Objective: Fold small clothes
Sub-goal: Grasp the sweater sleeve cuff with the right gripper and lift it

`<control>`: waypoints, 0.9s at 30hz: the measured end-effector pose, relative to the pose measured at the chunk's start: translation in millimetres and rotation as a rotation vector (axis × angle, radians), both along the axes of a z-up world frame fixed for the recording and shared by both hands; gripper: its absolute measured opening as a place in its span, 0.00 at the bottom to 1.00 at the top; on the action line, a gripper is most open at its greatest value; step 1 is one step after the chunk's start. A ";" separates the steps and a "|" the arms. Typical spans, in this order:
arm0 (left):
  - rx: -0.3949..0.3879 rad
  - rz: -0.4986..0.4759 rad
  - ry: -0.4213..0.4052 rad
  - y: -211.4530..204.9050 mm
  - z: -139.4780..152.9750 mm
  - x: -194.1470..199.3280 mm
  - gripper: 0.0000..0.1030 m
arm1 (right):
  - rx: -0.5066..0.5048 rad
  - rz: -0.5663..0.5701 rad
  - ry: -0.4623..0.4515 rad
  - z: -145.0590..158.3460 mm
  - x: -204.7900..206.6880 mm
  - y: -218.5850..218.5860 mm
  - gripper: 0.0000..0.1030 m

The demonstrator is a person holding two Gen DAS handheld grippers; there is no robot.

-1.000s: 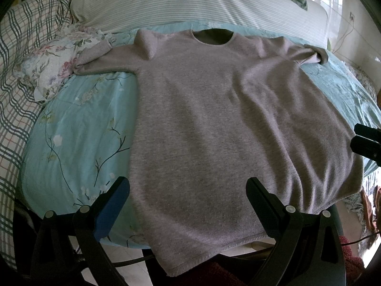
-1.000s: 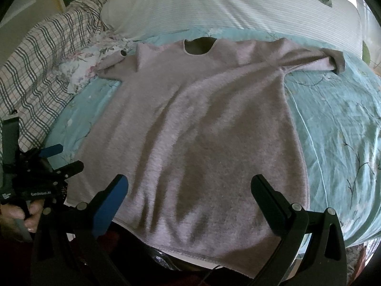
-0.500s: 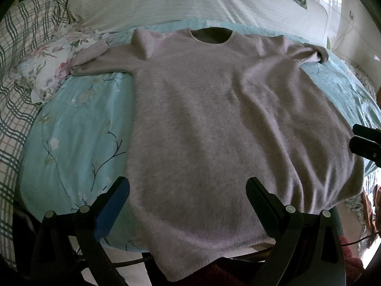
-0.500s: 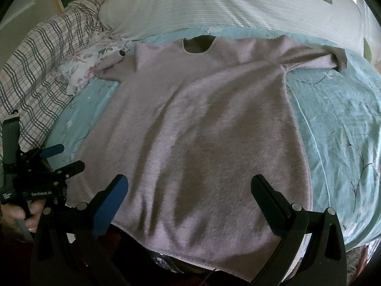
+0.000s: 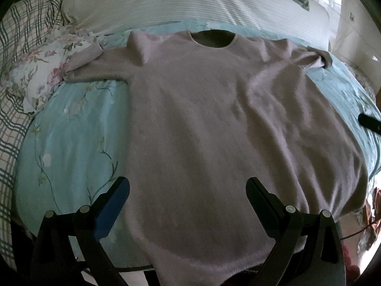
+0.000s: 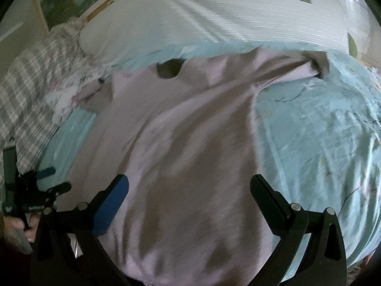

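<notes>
A mauve-grey knitted sweater (image 5: 204, 124) lies flat, front up, on a light blue floral bedspread (image 5: 71, 143), neck hole at the far side, sleeves spread left and right. Its hem hangs over the near bed edge. My left gripper (image 5: 187, 190) is open and empty above the lower body of the sweater. My right gripper (image 6: 188, 188) is open and empty above the sweater (image 6: 185, 143) nearer its right side. The left gripper also shows at the left edge of the right wrist view (image 6: 51, 178). A right fingertip (image 5: 369, 122) shows at the right edge of the left wrist view.
A white striped pillow (image 5: 190, 2) lies behind the sweater. A floral cloth (image 5: 45, 69) and a plaid blanket (image 5: 14, 47) lie at the left. The bedspread (image 6: 321, 143) is bare right of the sweater. The near bed edge drops off below the hem.
Both grippers have moved forward over the sweater. The right gripper has also swung to the right, so the right sleeve and bare bedspread fill more of its view. Nothing was grasped.
</notes>
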State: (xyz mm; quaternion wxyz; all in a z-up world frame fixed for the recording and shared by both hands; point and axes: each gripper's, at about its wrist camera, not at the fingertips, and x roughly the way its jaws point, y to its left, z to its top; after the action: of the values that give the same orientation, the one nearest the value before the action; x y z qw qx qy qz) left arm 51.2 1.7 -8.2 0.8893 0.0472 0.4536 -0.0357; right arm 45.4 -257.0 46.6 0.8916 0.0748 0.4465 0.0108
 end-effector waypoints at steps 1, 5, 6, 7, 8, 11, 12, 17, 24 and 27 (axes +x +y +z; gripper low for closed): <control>-0.003 0.004 0.002 0.5 0.3 3.6 0.96 | 0.017 -0.016 -0.006 1.8 5.0 -9.6 0.96; 0.007 0.012 0.024 0.6 -0.8 15.4 0.96 | 0.051 -0.070 -0.047 9.2 24.4 -45.8 0.92; 0.004 0.012 0.029 0.2 -1.4 18.1 0.96 | 0.052 -0.083 -0.058 11.7 29.0 -54.4 0.91; -0.002 0.013 0.034 0.0 -1.9 19.7 0.96 | 0.053 -0.096 -0.069 14.6 34.1 -63.6 0.89; -0.002 0.012 0.039 -1.0 -2.5 22.3 0.96 | 0.053 -0.108 -0.084 17.6 39.5 -73.2 0.89; -0.005 0.009 0.046 -5.0 -4.6 29.8 0.96 | 0.056 -0.153 -0.108 25.0 59.2 -105.6 0.85; -0.007 0.006 0.049 -6.5 -5.2 32.3 0.96 | 0.058 -0.172 -0.118 27.9 66.0 -118.4 0.83; -0.010 -0.012 0.059 -17.6 -9.5 46.8 0.96 | 0.072 -0.291 -0.129 35.3 108.8 -188.1 0.73; -0.008 -0.027 0.125 -36.6 -17.7 72.9 0.96 | 0.086 -0.431 -0.150 44.6 175.0 -279.9 0.69; -0.005 -0.030 0.140 -43.8 -20.7 86.6 0.96 | 0.059 -0.467 -0.139 43.0 208.6 -313.4 0.69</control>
State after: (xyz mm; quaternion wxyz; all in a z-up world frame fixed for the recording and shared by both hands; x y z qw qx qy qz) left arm 137.9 -42.1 -28.8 0.8549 0.0493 0.5137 -0.0532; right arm 254.0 -570.4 89.6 0.8958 0.2009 0.3544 -0.1775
